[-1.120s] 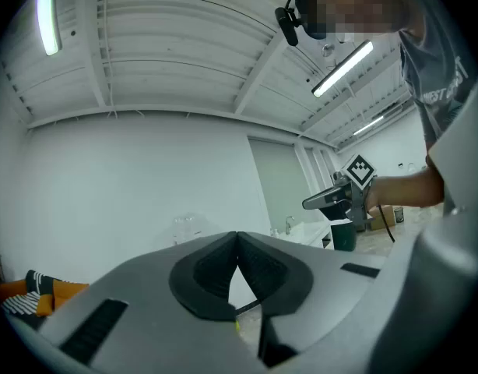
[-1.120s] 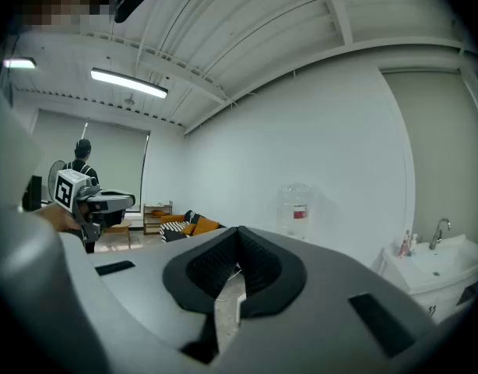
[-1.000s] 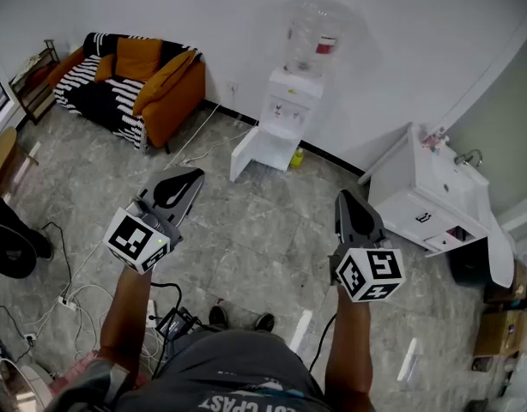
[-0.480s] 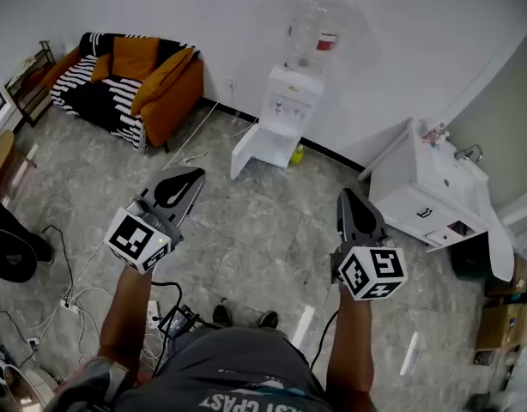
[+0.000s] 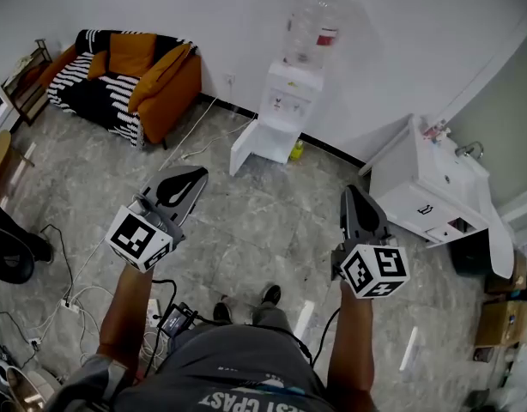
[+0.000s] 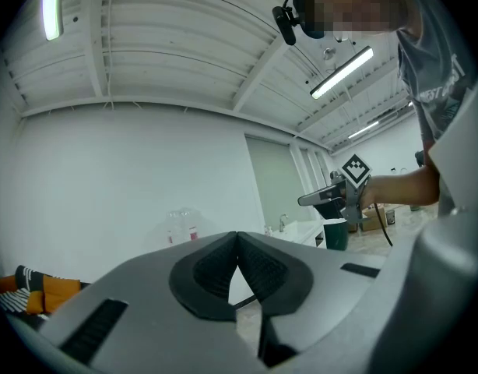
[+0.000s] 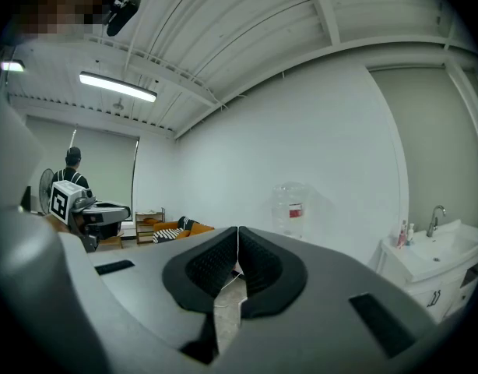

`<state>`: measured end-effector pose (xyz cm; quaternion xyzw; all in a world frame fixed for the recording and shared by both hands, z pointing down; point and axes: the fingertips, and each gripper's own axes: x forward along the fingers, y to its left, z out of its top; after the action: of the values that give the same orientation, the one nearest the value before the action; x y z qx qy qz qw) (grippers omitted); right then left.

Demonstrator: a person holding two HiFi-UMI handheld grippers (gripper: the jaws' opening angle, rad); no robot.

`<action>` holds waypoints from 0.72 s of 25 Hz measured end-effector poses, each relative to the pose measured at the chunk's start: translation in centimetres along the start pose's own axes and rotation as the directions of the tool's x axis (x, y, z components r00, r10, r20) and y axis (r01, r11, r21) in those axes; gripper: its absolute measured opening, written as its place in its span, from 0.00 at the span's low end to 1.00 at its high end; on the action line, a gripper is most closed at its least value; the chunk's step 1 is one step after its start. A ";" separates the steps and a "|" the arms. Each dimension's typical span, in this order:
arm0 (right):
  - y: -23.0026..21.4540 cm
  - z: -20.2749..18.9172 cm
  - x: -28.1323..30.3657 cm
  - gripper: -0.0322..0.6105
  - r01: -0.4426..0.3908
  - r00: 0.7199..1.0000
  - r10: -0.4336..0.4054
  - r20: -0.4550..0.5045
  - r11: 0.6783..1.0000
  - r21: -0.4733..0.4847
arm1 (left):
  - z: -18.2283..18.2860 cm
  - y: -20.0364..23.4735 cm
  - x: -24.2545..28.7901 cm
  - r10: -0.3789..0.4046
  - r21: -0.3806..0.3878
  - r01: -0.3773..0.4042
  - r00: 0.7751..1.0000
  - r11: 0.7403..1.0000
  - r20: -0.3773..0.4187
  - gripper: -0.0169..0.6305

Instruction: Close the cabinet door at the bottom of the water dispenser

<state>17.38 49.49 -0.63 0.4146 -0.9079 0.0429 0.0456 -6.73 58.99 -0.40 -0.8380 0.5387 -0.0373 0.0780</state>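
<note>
The white water dispenser [image 5: 285,101] stands against the far wall with a clear bottle [image 5: 311,26] on top. Its bottom cabinet door [image 5: 249,148] hangs open, swung out to the left over the floor. Both grippers are held well short of it, pointing towards it. My left gripper [image 5: 197,172] is shut with nothing in it; its pads [image 6: 254,265] meet. My right gripper [image 5: 353,190] is also shut and empty, pads [image 7: 256,262] together. The bottle [image 7: 292,205] shows faintly above the right jaws, and the bottle [image 6: 181,224] above the left ones.
An orange and striped sofa [image 5: 130,71] stands at the back left. A white sink cabinet [image 5: 435,191] stands at the right. Cables [image 5: 70,299] lie on the grey floor at the left, a yellow object [image 5: 296,153] beside the dispenser. Cardboard boxes [image 5: 499,320] sit far right.
The person has taken a small step forward; one foot now shows further ahead. Both grippers keep nearly the same place and stay shut.
</note>
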 end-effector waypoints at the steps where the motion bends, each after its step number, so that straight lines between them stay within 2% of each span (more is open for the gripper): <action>1: -0.4 -0.1 0.4 0.09 0.000 1.000 0.000 -0.001 1.000 0.004 | -0.1 0.1 0.3 0.000 0.001 0.000 1.000 1.000 -0.006 0.05; 12: -6.7 -1.1 7.3 0.09 -0.072 0.997 0.073 -0.003 0.995 0.063 | -1.3 2.2 6.1 0.081 0.027 -0.079 0.993 0.996 -0.083 0.05; 18: -10.2 -0.8 12.0 0.09 -0.124 0.992 0.125 -0.001 0.989 0.077 | -1.4 3.2 9.8 0.139 0.033 -0.136 0.985 0.990 -0.099 0.05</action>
<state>17.35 33.94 1.98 0.3585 -0.9295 0.0816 0.0296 -5.77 48.63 0.23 -0.7947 0.5981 -0.0813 0.0641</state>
